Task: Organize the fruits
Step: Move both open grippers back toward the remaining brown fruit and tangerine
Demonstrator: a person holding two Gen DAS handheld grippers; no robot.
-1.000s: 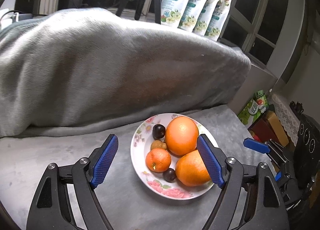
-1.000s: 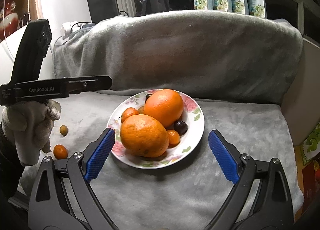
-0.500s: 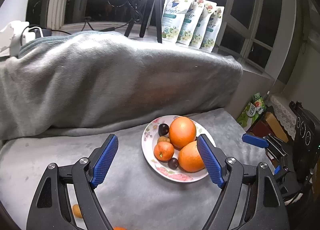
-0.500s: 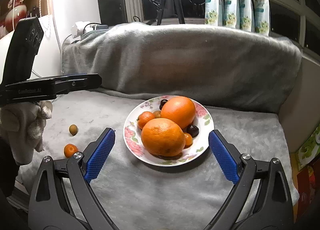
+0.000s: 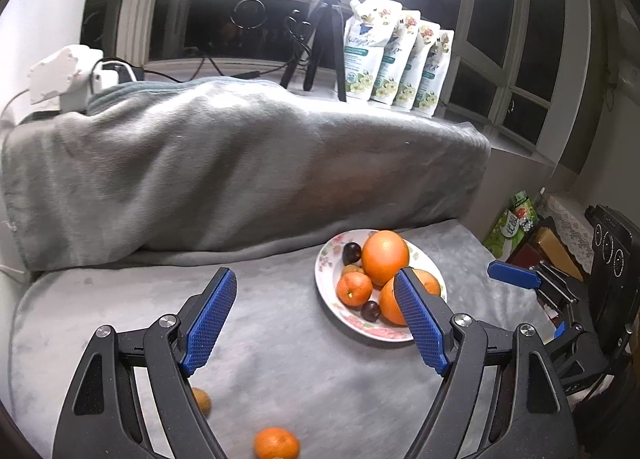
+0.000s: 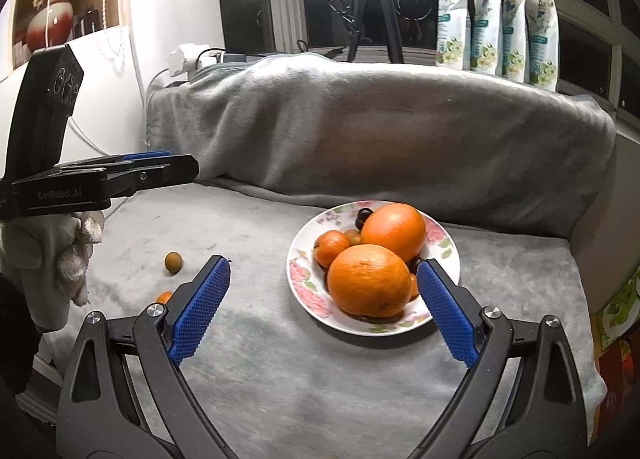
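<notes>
A flowered white plate [image 5: 325, 259] [image 6: 448, 249] on the grey blanket holds two big oranges [image 6: 370, 279], a small mandarin [image 5: 354, 288], dark plums [image 5: 352, 252] and a brownish fruit. Loose on the blanket lie a mandarin [image 5: 277, 443], another small orange fruit [image 5: 201, 399] and a brown round fruit [image 6: 173, 262]; a mandarin [image 6: 164, 296] peeks from behind my right finger. My left gripper [image 5: 314, 323] is open and empty, back and left of the plate. My right gripper [image 6: 322, 309] is open and empty, in front of the plate.
The blanket [image 5: 240, 163] drapes over a raised backrest behind the plate. Pouches [image 5: 396, 63] and a tripod [image 5: 324, 27] stand on the window sill. Boxes [image 5: 516, 219] sit right of the surface. A gloved hand [image 6: 52, 251] holds the left gripper.
Both grippers have pulled back and risen away from the plate, which now looks smaller. Loose fruits have come into the bottom of the left wrist view. Jaws stayed open.
</notes>
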